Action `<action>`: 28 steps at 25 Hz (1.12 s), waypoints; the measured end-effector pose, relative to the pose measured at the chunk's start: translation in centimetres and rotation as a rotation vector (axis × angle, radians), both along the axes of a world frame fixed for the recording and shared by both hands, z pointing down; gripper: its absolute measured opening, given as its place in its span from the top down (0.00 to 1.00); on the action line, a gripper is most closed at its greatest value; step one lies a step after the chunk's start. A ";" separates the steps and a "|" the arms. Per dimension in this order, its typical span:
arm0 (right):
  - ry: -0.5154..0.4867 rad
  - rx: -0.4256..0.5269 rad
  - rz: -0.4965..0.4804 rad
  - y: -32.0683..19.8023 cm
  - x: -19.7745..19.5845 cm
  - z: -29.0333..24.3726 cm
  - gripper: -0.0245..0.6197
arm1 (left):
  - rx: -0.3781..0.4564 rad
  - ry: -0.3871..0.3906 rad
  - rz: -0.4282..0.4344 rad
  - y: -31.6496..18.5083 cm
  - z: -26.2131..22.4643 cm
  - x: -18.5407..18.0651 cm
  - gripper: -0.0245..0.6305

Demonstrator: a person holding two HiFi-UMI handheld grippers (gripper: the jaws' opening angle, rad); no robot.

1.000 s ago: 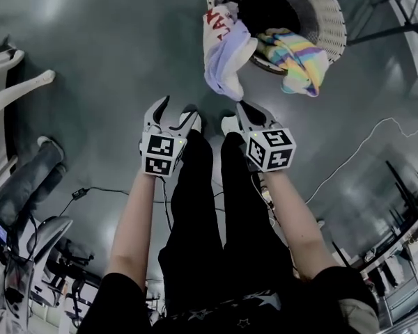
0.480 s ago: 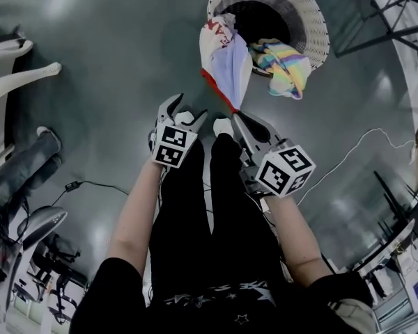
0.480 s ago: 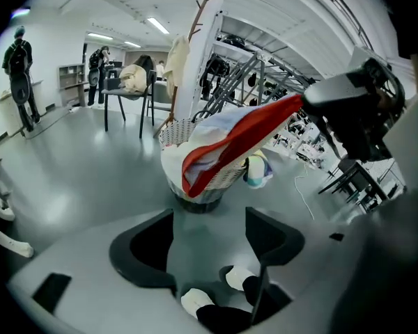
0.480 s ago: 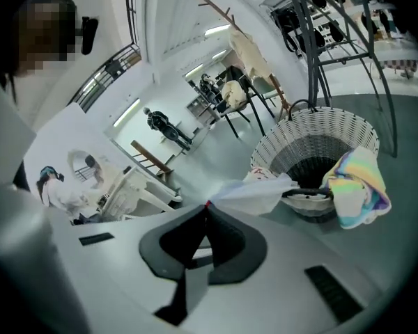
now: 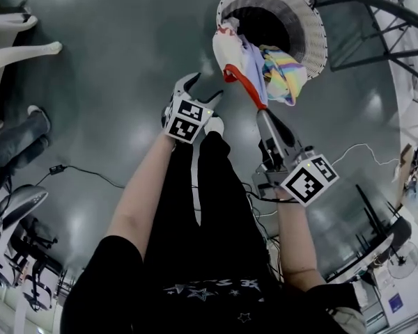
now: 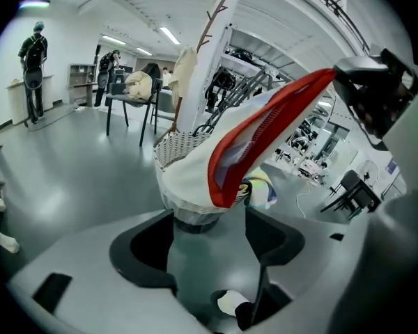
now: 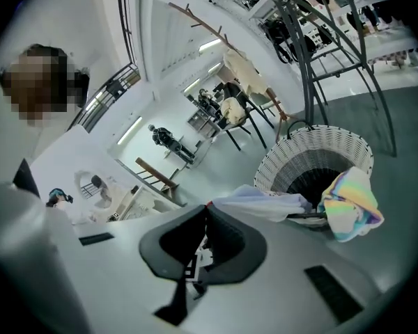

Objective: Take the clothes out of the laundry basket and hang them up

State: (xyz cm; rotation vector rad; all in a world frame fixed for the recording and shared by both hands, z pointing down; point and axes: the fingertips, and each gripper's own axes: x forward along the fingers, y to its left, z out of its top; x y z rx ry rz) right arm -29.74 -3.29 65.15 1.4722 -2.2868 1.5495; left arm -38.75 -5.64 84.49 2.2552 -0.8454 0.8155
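Basket to rail: the right tool (image 5: 262,110) is clenched on the red hem of a white garment (image 5: 233,54), drawn taut out of the wicker laundry basket (image 5: 312,21) on the floor. A rainbow cloth (image 5: 284,72) drapes the rim. The left tool (image 5: 199,90) gapes empty alongside. Pulling-out looks half done; next, the garment probably needs lifting clear, perhaps with a second hold.
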 end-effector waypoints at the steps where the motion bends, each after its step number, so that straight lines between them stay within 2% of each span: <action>1: -0.002 0.001 -0.002 0.1 0.0 0.0 0.94 | 0.003 0.002 0.019 -0.1 0.3 0.9 0.45; 3: -0.009 0.001 -0.001 0.2 0.0 -0.1 0.94 | -0.005 0.011 0.058 0.2 0.9 2.8 0.45; 5: -0.015 0.000 0.003 0.3 -0.1 0.0 0.94 | -0.010 0.002 0.063 0.4 1.4 4.2 0.45; 7: -0.028 -0.002 0.013 0.4 -0.1 -0.1 0.94 | 0.038 -0.057 0.048 0.1 1.8 4.7 0.45; 12: -0.056 0.004 0.034 0.0 0.4 -0.4 0.94 | 0.232 -0.260 0.049 -1.4 3.2 5.8 0.45; 16: -0.053 0.016 0.029 -0.1 1.0 -0.8 0.94 | 0.297 -0.327 0.004 -2.9 3.2 5.6 0.46; 19: -0.056 0.016 0.035 -0.1 2.0 -0.7 0.94 | 0.359 -0.357 -0.016 -3.5 1.9 4.9 0.77; 21: -0.060 0.014 0.045 -0.2 2.6 -0.6 0.94 | 0.396 -0.367 -0.010 -3.7 1.1 4.2 0.89; 25: -0.047 0.026 0.066 -1.2 3.2 -1.0 0.94 | 0.396 -0.337 0.002 -4.1 -0.8 2.0 0.91; 28: -0.025 0.033 0.078 -1.6 3.8 -1.8 0.94 | 0.425 -0.324 -0.014 -4.5 -4.1 0.1 0.92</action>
